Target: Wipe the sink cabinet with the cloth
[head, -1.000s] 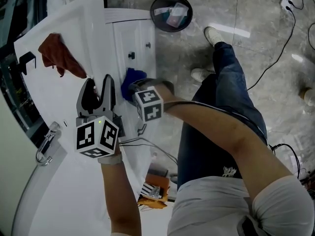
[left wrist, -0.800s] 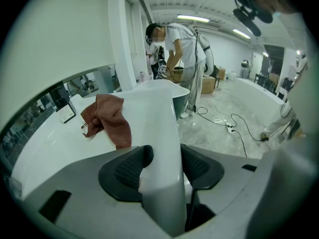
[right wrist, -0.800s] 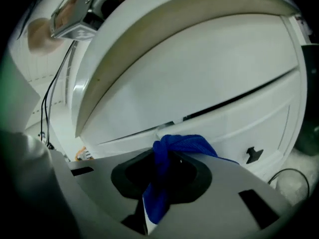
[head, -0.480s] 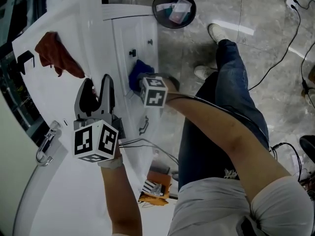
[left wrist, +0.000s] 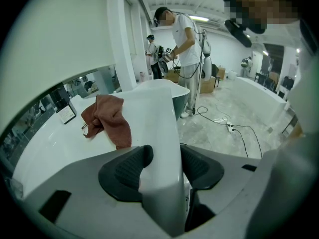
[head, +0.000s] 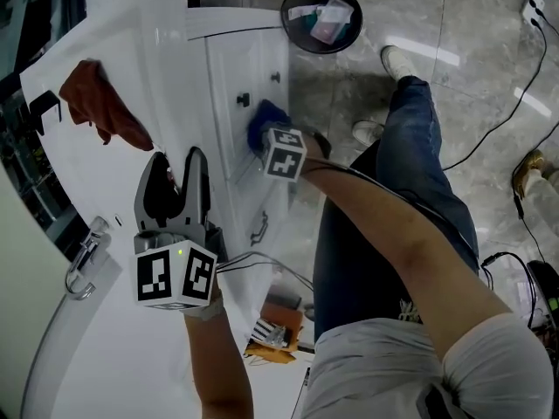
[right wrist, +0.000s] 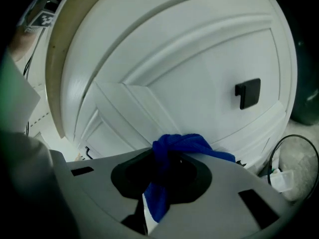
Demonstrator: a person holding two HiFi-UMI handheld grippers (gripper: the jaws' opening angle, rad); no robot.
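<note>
While the right gripper [right wrist: 162, 174] has its jaws closed tightly on a blue cloth [right wrist: 175, 148], the cloth is bunched into a thick fold between the dark pads. One end of it hangs down under the jaws and the other end spreads out to the right. This gripper points at the front of the white sink cabinet [head: 253, 59], and the cloth lies against a panelled door [right wrist: 189, 73], low on the panel. A black handle [right wrist: 247, 92] sits on the same door, up and to the right of the cloth and clearly apart from it. In the head view the cloth is on the front face of the cabinet, just under the front edge of the counter top [head: 113, 182].

The left gripper [head: 175, 166] is over the counter top, close to its front edge. Its jaws stand apart and hold nothing; only the white front edge of the counter shows in the gap between them.

Further along the counter top, near its back edge and toward the far corner, lies a crumpled brown cloth [head: 103, 103], well apart from the left gripper. A metal tap [head: 85, 256] stands at the back edge on the near side. On the grey floor [head: 472, 103], beyond the far end of the cabinet, is a round black bin [head: 321, 16] with some rubbish in it.
</note>
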